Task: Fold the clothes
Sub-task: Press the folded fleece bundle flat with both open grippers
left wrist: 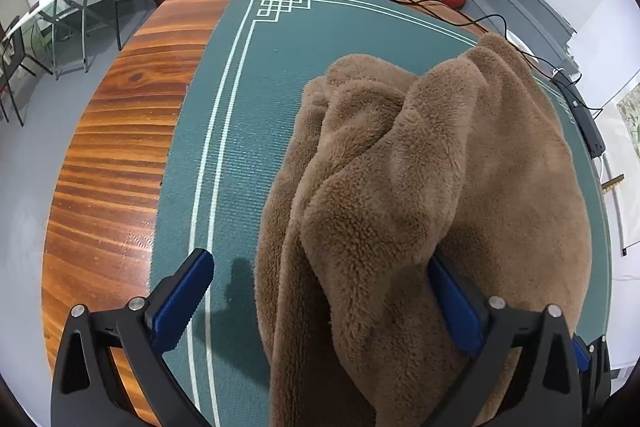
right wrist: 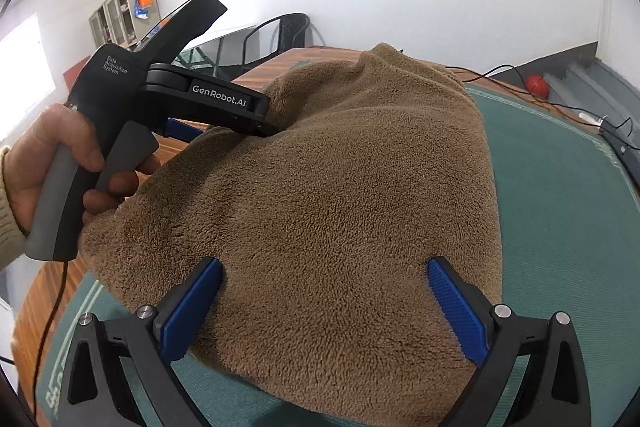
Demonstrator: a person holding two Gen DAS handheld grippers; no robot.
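A brown fleece garment (left wrist: pixel 420 187) is shown heaped on a green mat (left wrist: pixel 248 107) that covers most of a wooden worktop (left wrist: pixel 120 155). The left claw (left wrist: pixel 320 291) is seen spread wide: its left pad stands clear over the mat, while its right pad lies against a fold of the fleece, with the cloth bunched between the two pads but not pinched. The right claw (right wrist: pixel 326 303) is likewise spread, and the smooth top face of the garment (right wrist: pixel 320 187) fills the gap between its blue pads without being clamped. In the right wrist view the left claw's black body is seen buried in the far edge of the fleece, its handle gripped by the person's left hand (right wrist: pixel 48 171). A black cable (left wrist: pixel 460 7) is draped along the worktop's far edge.
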